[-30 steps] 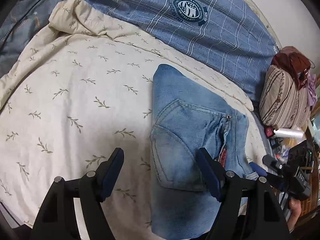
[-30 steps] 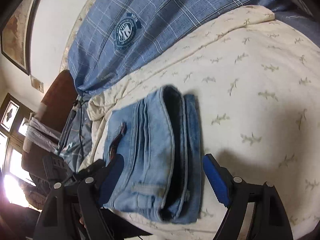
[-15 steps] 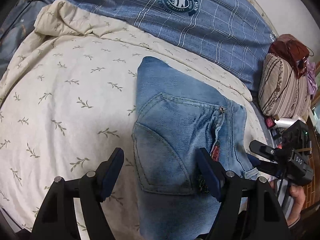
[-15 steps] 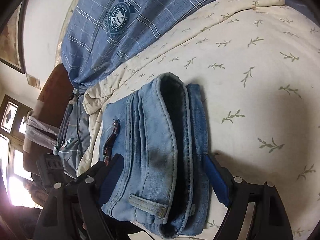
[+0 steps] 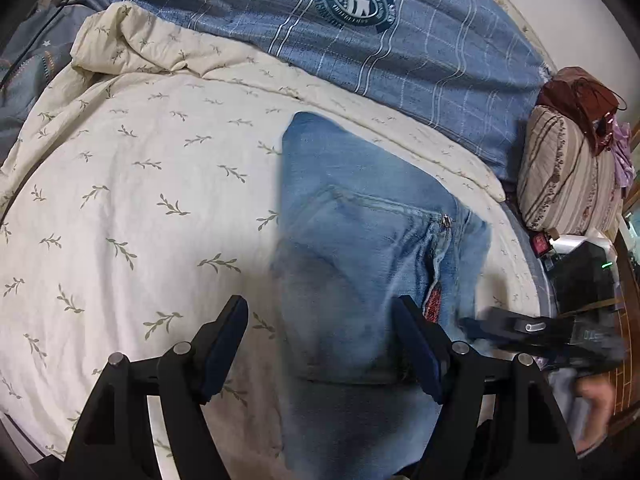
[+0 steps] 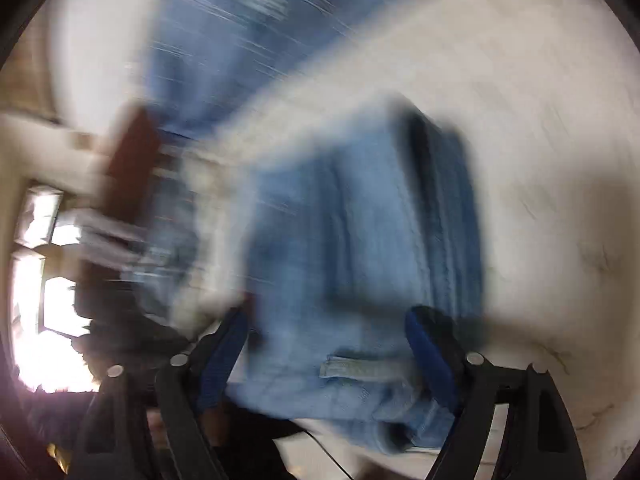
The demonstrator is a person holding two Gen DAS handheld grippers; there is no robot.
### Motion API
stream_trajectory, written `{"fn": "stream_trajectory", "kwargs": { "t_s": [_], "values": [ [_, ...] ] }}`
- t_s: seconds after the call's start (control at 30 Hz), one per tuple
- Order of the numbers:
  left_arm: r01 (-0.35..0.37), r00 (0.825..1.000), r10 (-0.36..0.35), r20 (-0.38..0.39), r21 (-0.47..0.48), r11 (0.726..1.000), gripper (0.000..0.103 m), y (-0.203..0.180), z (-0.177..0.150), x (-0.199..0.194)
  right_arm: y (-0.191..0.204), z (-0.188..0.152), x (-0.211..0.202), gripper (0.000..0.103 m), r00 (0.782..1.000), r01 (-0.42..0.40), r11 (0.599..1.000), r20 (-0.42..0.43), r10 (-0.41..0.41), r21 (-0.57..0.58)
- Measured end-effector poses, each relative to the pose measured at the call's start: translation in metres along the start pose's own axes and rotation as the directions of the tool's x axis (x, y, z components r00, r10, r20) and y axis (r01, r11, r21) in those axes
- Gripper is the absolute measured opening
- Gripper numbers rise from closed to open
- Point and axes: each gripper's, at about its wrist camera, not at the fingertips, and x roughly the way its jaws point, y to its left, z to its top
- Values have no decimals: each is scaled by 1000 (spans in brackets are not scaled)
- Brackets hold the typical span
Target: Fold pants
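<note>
The left gripper (image 5: 320,344) stands wide open and holds nothing; its right finger rests over the near left part of the jeans (image 5: 372,264), its left finger over the bedspread (image 5: 120,200). The jeans lie folded in a thick stack, right of the bed's middle. The right gripper (image 6: 326,344) straddles the stack's near end, and its jaws have just been closing; the blur hides whether the pads press yet. To do this well, both should take every layer together, low and square.
</note>
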Motion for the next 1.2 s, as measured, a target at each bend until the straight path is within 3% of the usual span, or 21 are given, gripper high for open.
{"fn": "stream_trajectory", "kwargs": {
  "t_s": [0.1, 0.17, 0.27, 0.4, 0.43, 0.5, 0.6, 0.7, 0.87, 0.97, 1.07, 1.2],
  "values": [
    [3, 1000, -4, 27, 28, 1000, 76, -5, -4, -11, 6, 0, -19, 78, 997, -46, 999, 70, 45, 12],
    [-4, 1000, 3, 5, 59, 998, 76, -11, -9, -7, 25, 6, -35, 78, 991, -51, 997, 123, 57, -51],
    [-33, 999, 34, -18, 97, 995, 78, -17, -20, 6, 51, 25, -45, 79, 974, -130, 985, 168, 149, -116],
    [-27, 999, 28, -15, 72, 997, 82, -13, -22, 6, 51, 64, -13, 79, 978, -122, 986, 157, 139, -113],
    [-22, 1000, 24, -18, 70, 997, 84, -13, -22, 7, 35, 74, 3, 79, 986, -73, 995, 147, 83, -69],
    [-29, 999, 31, -23, 74, 997, 84, -14, -21, 6, 9, 81, 26, 78, 990, -105, 994, 94, 101, 31],
    [-48, 999, 50, -16, 91, 995, 84, -17, -20, 3, 18, 71, 5, 79, 981, -124, 992, 150, 121, 15],
    [-47, 999, 48, -15, 77, 996, 84, -16, -19, 0, 42, 43, -27, 79, 978, -130, 987, 152, 143, -91],
    [-56, 998, 57, -12, 81, 995, 84, -20, -22, -3, 42, -17, -36, 82, 973, -211, 970, 72, 221, -118],
    [-56, 998, 57, -11, 89, 994, 84, -23, -25, -6, 19, -44, -8, 83, 991, -134, 987, -13, 134, -87],
    [-55, 998, 55, 0, 93, 994, 84, -24, -25, -12, 14, -44, -18, 82, 985, -170, 984, 33, 172, -44],
    [-42, 999, 40, 29, 77, 996, 84, -20, -24, -24, 26, -39, -32, 82, 989, -134, 987, 50, 139, -93]
  ]
}}
